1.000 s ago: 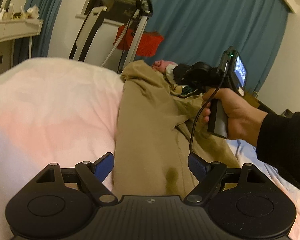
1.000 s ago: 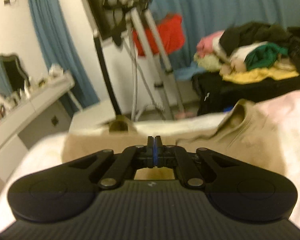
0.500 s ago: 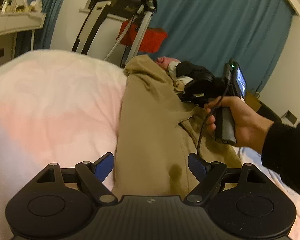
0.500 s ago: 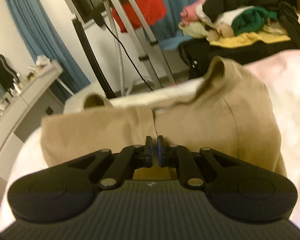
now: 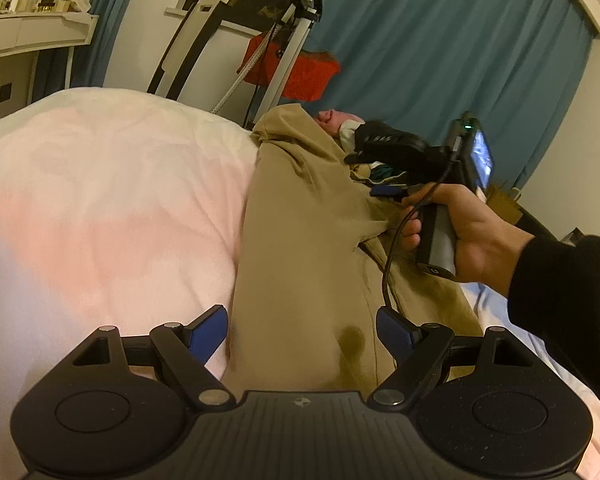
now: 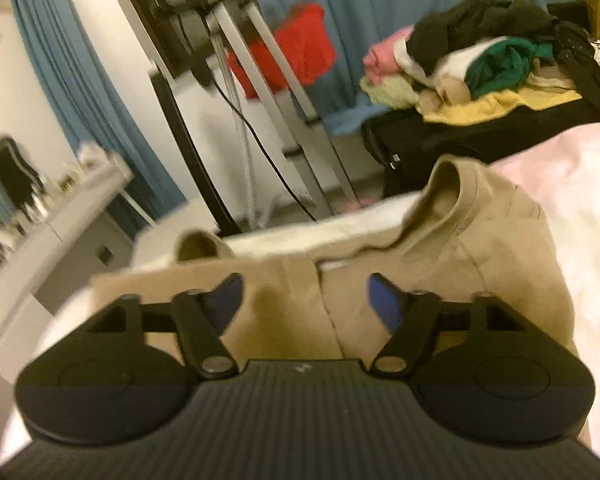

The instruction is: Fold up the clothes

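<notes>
My left claw (image 5: 302, 334) stood wide apart, its blue pads (image 5: 208, 334) gripping nothing. It hovered low over the near end of the tan shirt (image 5: 308, 248), which lay lengthwise on the bed (image 5: 100, 200) and ran away from me toward the far edge. The shirt's near hem sat between and just beyond the two fingers, with the left pad over the pale pink bed cover and the right pad over the cloth. A dark spot (image 5: 354, 338) marked the fabric just ahead of the claw.

My right claw (image 6: 306, 300) was opening, its jaws parted. Tan fabric lay under and between the fingers, but the pads did not press on it. In the right wrist view the shirt (image 6: 440, 264) spread across the bed from left to right, with its ribbed collar (image 6: 448, 188) raised at the far side, ahead and to the right of the claw. A folded edge ran up the cloth between the two fingers.

In the left wrist view my right hand (image 5: 464, 236) held the claw's handle over the right side of the shirt, near its far half, and a black cable (image 5: 392, 248) hung from it toward the fabric.

A pile of clothes (image 6: 484, 64) lay on a dark surface beyond the bed, well apart from both claws.
</notes>
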The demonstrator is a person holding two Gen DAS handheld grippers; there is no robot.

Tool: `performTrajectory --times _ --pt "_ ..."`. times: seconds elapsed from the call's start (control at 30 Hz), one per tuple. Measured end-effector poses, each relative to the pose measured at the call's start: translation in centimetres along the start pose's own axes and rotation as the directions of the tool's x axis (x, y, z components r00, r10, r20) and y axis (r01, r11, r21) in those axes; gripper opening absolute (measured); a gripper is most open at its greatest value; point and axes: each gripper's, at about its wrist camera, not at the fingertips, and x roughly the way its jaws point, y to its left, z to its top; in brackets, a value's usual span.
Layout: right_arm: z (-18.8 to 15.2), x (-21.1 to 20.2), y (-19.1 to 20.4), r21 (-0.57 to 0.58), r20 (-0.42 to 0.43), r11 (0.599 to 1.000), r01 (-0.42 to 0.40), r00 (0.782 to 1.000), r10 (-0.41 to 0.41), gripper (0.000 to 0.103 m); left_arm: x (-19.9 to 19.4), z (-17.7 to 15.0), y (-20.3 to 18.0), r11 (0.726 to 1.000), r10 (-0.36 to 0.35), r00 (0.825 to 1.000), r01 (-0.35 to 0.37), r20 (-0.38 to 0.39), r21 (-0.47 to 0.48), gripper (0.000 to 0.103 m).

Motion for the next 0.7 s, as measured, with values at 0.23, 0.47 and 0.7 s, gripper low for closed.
performTrajectory --times 0.23,0.47,0.7 --pt "-1.3 2.2 2.4 -0.194 -0.033 0.98 0.046 0.998 -0.053 0.021 0.1 -0.1 0.5 1.0 -0.005 1.0 0.005 -0.008 -0.024 0.083" --pt "-2.2 -2.1 4.6 -0.243 0.219 0.958 0.153 0.97 -0.1 0.007 -0.4 -0.1 0.0 1.0 -0.008 1.0 0.008 0.013 -0.001 0.083" --pt "-1.0 -2.6 1.6 -0.149 0.222 0.95 0.275 0.945 -0.239 0.009 -0.8 -0.1 -0.2 1.0 0.002 1.0 -0.002 0.026 0.014 0.083"
